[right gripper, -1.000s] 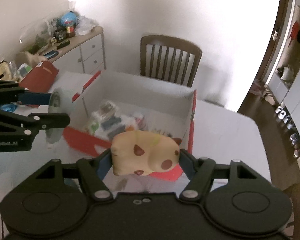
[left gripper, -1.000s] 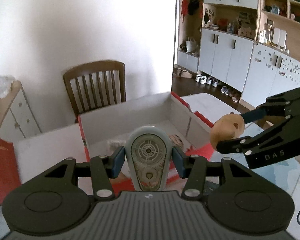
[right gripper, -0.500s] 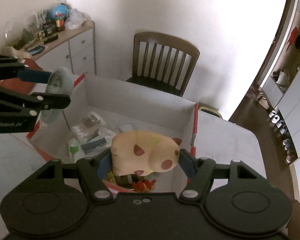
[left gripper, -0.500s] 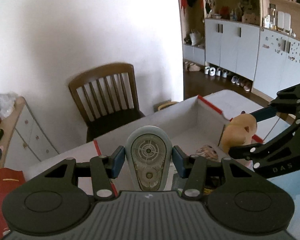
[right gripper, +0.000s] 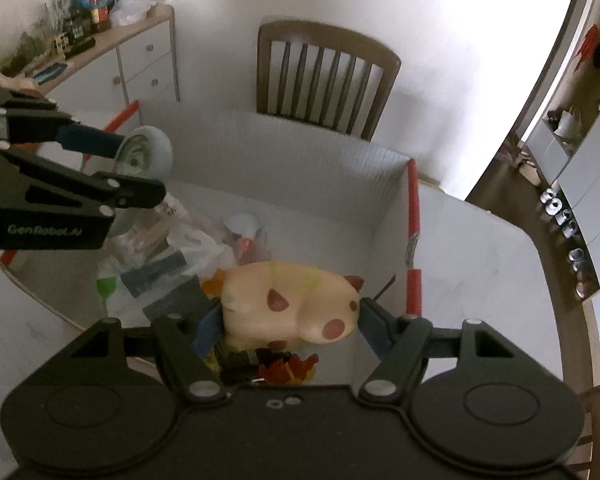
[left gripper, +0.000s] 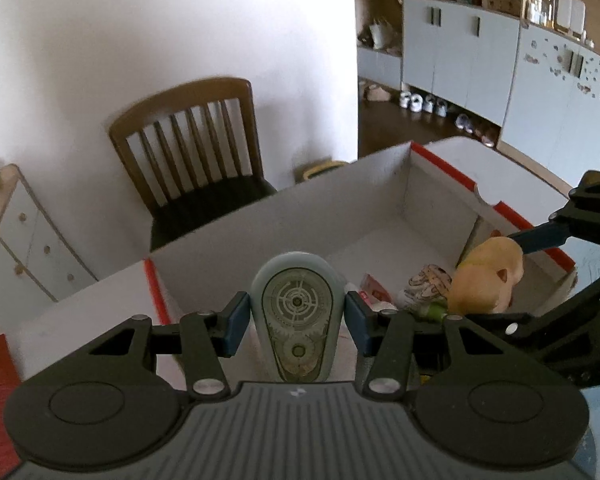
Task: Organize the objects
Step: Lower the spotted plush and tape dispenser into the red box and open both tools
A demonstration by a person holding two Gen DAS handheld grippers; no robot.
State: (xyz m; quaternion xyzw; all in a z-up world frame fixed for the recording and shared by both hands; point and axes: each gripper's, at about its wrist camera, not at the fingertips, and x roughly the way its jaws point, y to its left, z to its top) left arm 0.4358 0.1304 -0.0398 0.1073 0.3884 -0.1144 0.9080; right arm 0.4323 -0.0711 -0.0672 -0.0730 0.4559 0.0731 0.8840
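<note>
My left gripper (left gripper: 296,322) is shut on a pale blue oval gadget with a gear face (left gripper: 297,312), held over the left part of an open white box with red edges (left gripper: 280,216). It also shows in the right wrist view (right gripper: 144,156). My right gripper (right gripper: 290,320) is shut on a cream plush toy with brown spots (right gripper: 288,304), held over the box's near right part. The toy shows in the left wrist view (left gripper: 486,276) too. Several small packets and wrappers (right gripper: 160,272) lie on the box floor.
The box (right gripper: 312,160) stands on a white table (right gripper: 472,264). A wooden chair (right gripper: 324,68) stands behind it against the wall. A sideboard with clutter (right gripper: 100,52) is at the left. Cabinets and shoes (left gripper: 460,80) are at the far right.
Both grippers have moved forward with their objects, from in front of the box to over its inside. The box now fills more of both views.
</note>
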